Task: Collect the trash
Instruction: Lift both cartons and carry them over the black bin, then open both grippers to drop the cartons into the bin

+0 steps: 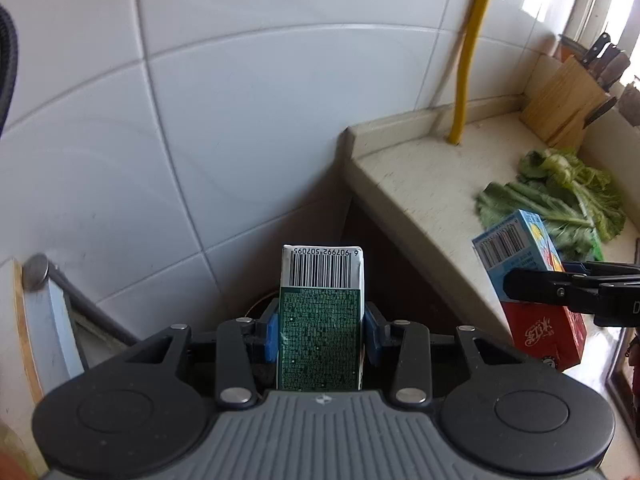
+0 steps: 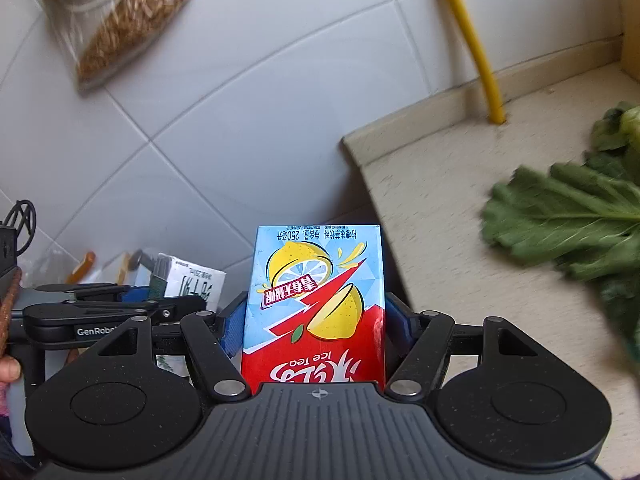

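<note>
Between the left gripper's (image 1: 320, 338) closed blue pads sits a green carton (image 1: 320, 320); the right gripper (image 2: 316, 332) clamps an iced-tea carton (image 2: 316, 304) likewise. Both look light, probably empty, easily crushed, best squeezed across flat sides. Beyond lies the counter (image 1: 420, 176).
</note>
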